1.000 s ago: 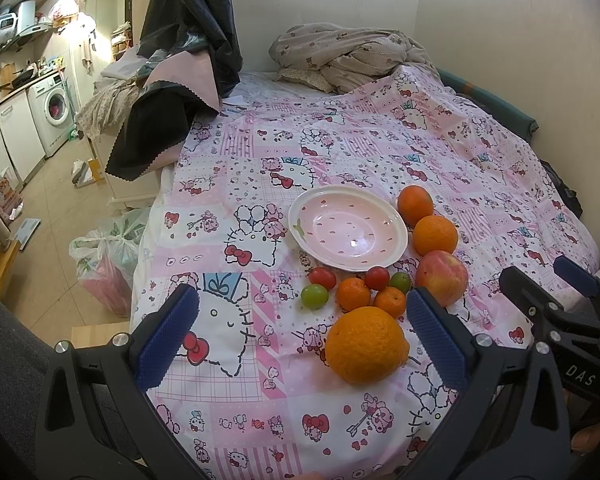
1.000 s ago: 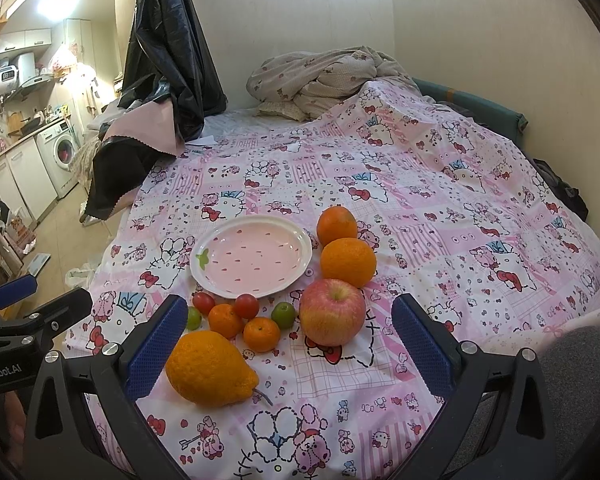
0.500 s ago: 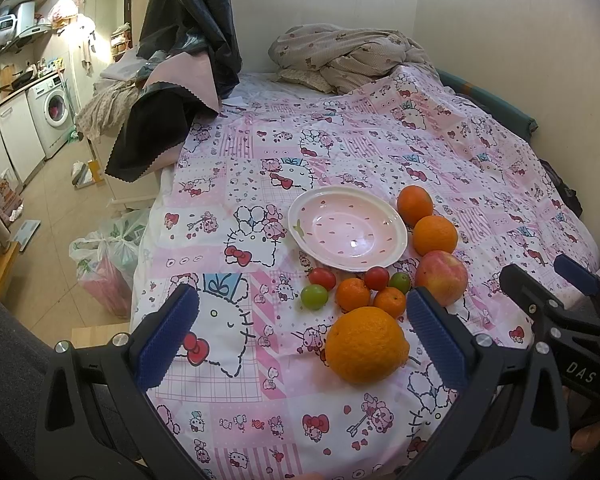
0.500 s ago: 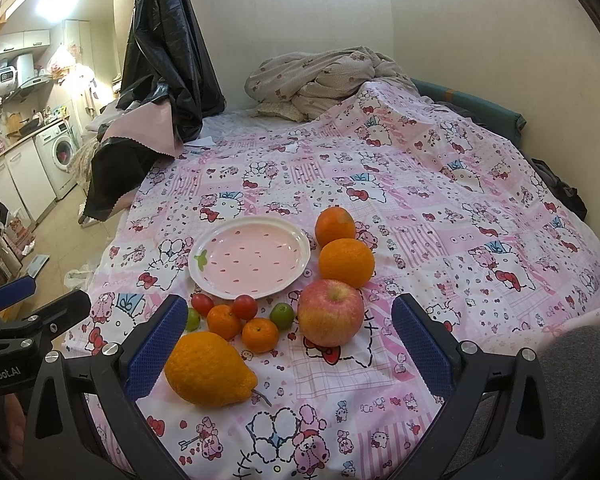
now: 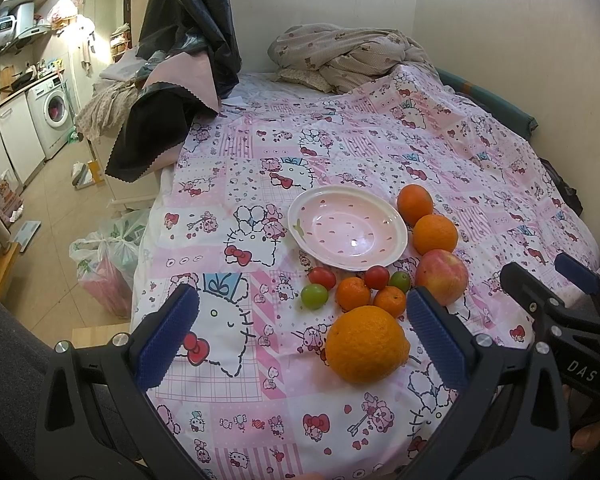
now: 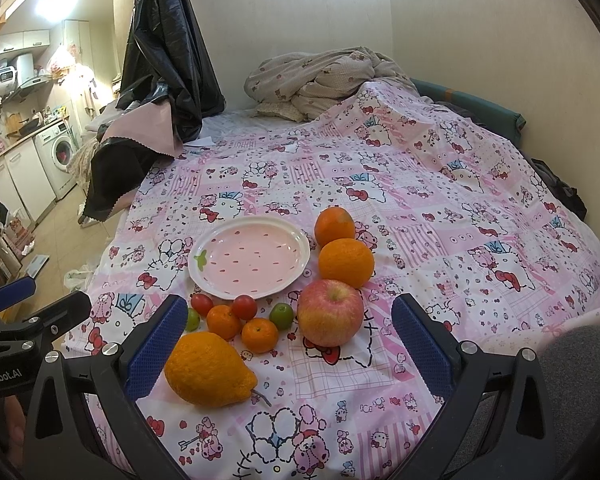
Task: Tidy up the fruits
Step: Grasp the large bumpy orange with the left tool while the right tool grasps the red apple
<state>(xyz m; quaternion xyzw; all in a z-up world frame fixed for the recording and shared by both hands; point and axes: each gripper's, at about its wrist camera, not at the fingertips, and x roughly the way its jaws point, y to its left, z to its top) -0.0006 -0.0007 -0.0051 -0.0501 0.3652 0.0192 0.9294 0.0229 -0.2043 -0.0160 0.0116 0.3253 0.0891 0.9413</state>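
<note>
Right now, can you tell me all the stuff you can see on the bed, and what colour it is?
plate: 1, pink with white rim, middle of bedspread, empty
oranges: 2, orange, right of plate
apple: 1, red-yellow, near the oranges
big citrus with stem: 1, orange, nearest
mandarins: 2, orange, below plate
cherry tomatoes: 2 red, 2 green, below plate
bedspread: 1, pink cartoon print
crumpled blanket: 1, beige, far end
left gripper: blue pads, open
right gripper: blue pads, open
</note>
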